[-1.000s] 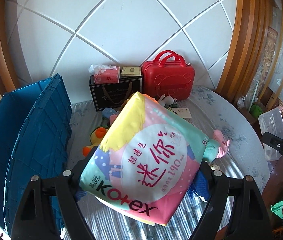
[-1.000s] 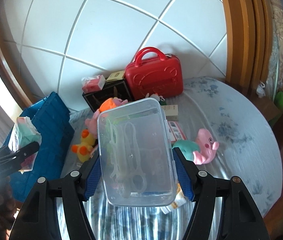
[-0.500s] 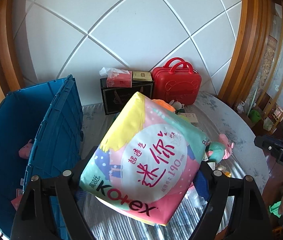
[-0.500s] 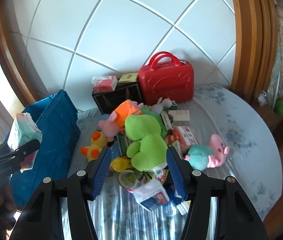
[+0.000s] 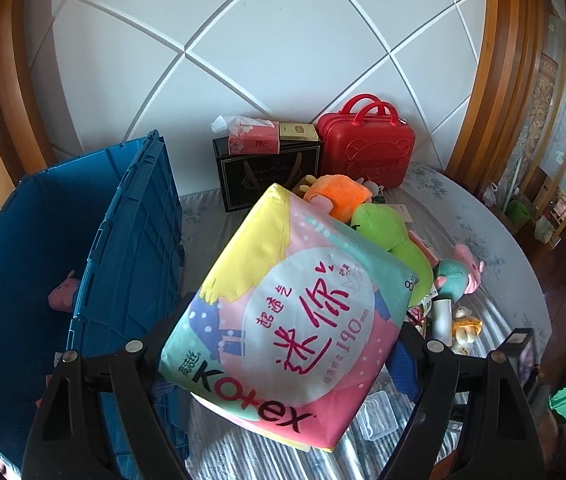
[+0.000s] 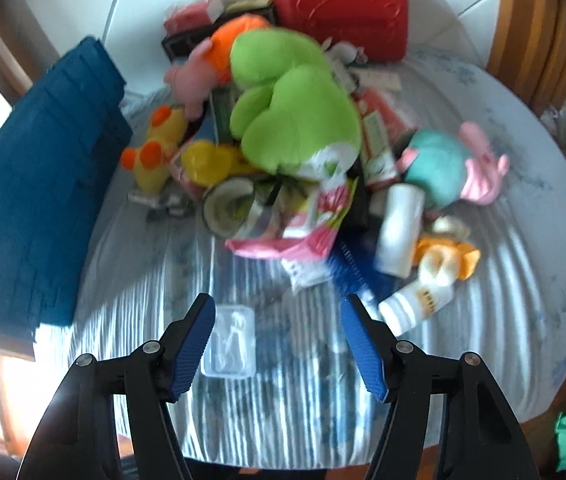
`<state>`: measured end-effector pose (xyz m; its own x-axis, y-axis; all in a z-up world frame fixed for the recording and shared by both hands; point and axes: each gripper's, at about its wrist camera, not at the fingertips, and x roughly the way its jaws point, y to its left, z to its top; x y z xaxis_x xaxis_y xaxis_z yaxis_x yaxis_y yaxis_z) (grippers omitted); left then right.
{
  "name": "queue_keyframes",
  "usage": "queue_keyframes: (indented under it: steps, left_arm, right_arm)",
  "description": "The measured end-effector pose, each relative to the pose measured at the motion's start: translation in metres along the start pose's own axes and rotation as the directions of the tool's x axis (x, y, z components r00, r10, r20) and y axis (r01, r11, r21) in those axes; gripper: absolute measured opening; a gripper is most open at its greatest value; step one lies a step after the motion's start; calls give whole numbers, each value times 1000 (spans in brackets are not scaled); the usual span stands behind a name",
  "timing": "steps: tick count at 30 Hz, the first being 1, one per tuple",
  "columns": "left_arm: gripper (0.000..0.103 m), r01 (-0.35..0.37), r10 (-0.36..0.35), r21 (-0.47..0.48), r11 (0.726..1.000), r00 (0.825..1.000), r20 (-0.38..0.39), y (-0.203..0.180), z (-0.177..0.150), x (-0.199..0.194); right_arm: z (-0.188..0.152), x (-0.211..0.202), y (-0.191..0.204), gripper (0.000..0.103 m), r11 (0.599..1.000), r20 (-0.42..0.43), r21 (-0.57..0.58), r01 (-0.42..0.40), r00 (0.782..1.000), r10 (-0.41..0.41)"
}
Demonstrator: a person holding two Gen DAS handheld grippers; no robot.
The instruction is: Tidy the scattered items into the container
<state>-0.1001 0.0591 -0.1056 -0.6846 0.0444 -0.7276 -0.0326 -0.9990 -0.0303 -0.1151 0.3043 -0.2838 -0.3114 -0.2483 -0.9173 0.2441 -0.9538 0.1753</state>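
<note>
My left gripper [image 5: 283,344] is shut on a pastel Kotex pad pack [image 5: 291,300] and holds it up beside the open blue crate [image 5: 23,248], which has a pink toy [image 5: 63,290] inside. My right gripper [image 6: 279,344] is open and empty above the table. A clear plastic box [image 6: 229,340] lies on the striped cloth just below it; it also shows in the left wrist view [image 5: 379,420]. A pile of scattered items lies ahead: a green plush [image 6: 291,104], a yellow duck [image 6: 159,148], a teal and pink pig plush [image 6: 451,168] and a white bottle [image 6: 399,228].
A red mini suitcase [image 5: 365,152], a black gift box [image 5: 269,174] and a pink tissue pack [image 5: 253,140] stand at the back against the white wall. The blue crate's side [image 6: 31,184] stands at the left. The round table's edge [image 6: 563,360] curves at the right.
My right gripper let go of the clear plastic box, which now lies on the cloth, and dipped toward the table. My left gripper moved left toward the crate with the pad pack.
</note>
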Motion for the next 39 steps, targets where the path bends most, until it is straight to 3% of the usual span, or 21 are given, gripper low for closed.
queue_keyframes:
  steps: [3,10,19,26,31,39]
  left_arm:
    - [83,-16,16,4,1000,1000,-21,4,-7,3]
    - [83,-49,49,15,999,998,-39,13,-16,-2]
    - [83,-42,43,25,999,998,-40,12,-18,-5]
    - [83,-8,8,18,1000,1000,-24,3,-12,-6]
    - [83,23,-23,19,1000,1000,9,-8,-4,-14]
    - [83,57,-58,20,998,997,54,-23,7,-30]
  right_arm:
    - [-16,50,15,65,1000,-95,-7,-23,995,22]
    - [-37,125,46,65,997,-213,-77,-14,977,-3]
    - [-49,145,50,62,996,-248,-84,-6,969,-15]
    - [-44,92,31,62,999,-160,-41,11,987,-17]
    - [-34,22,2,62,998,-42,49,40,998,-37]
    - [13,-89,-14,62,988,173,138,61,981,-85]
